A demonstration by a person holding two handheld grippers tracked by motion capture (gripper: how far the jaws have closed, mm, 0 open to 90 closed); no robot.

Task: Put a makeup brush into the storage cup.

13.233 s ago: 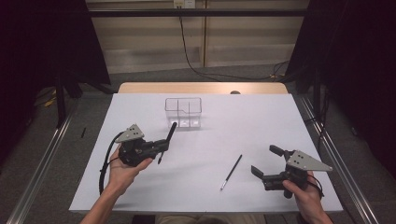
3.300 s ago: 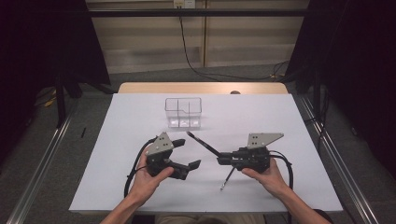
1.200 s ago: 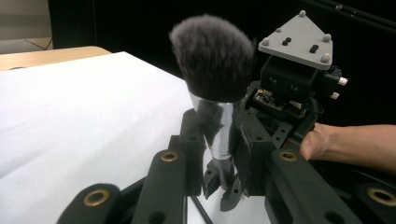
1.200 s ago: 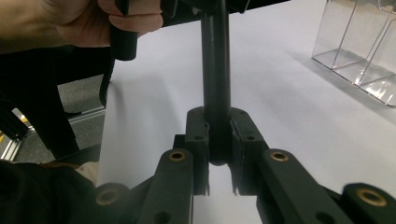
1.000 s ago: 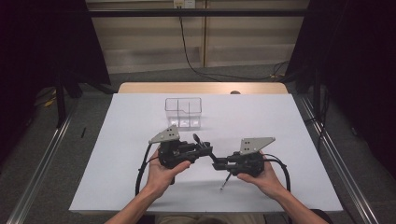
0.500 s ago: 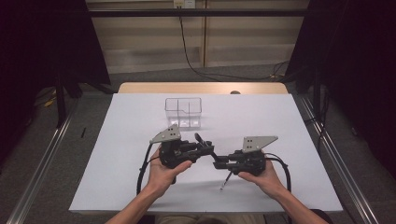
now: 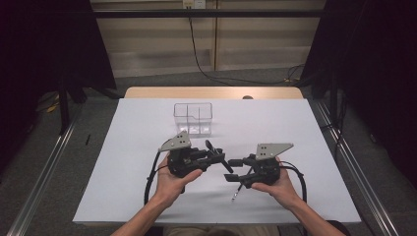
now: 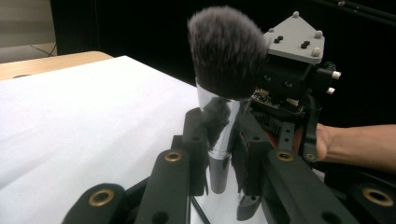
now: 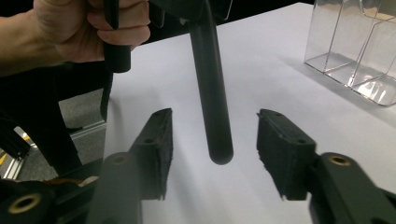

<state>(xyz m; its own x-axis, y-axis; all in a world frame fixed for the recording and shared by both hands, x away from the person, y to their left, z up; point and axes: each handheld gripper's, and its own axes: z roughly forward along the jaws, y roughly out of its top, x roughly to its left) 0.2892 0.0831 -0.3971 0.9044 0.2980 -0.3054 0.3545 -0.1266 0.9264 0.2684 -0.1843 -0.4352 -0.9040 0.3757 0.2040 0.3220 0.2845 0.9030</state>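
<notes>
A makeup brush (image 8: 227,51) with a dark, fluffy head and a shiny silver collar stands clamped between the jaws of your left gripper (image 8: 219,163), held above the white sheet (image 7: 123,162) at the middle of the table. Its black handle (image 9: 211,88) hangs between the pads of your right gripper (image 9: 212,154), which have just been opening and now stand apart, touching nothing. In the high view the two grippers face each other, nearly meeting. A thin dark pen (image 7: 236,192) lies on the sheet below your right gripper. A clear plastic organiser (image 7: 193,118) stands farther back.
</notes>
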